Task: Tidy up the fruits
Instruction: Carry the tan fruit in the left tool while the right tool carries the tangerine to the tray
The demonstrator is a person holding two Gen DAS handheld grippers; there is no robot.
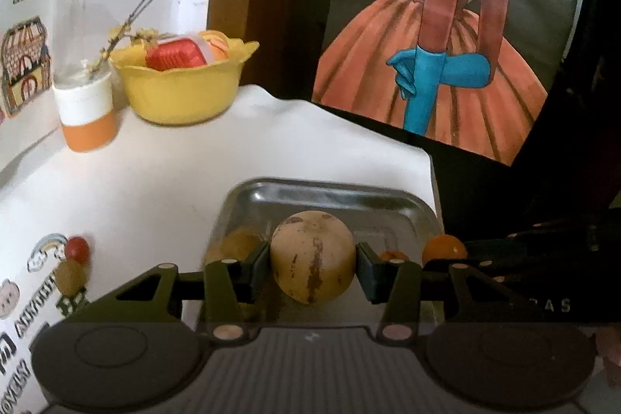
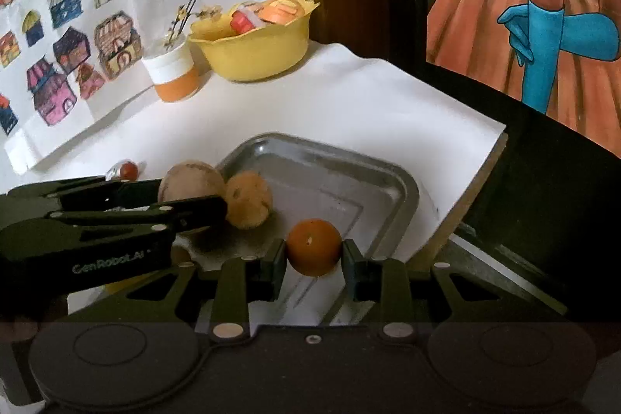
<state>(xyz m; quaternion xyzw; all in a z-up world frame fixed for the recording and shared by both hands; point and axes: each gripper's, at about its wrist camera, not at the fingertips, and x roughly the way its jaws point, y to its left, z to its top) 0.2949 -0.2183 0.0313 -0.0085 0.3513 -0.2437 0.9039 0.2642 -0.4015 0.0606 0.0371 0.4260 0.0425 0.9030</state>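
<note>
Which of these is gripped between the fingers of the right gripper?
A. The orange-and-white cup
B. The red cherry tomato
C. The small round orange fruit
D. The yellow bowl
C. In the right wrist view the right gripper is closed on the small round orange fruit above the metal tray, its pads pressing on both sides of the fruit.

A tray [image 2: 396, 189] lies on the tabletop [image 2: 349, 103]; behind it stand a bowl [image 2: 256, 53] and, to the bowl's left, a cup [image 2: 172, 72].

tray [image 2: 403, 189] right half free, bowl [image 2: 256, 53] behind
</note>
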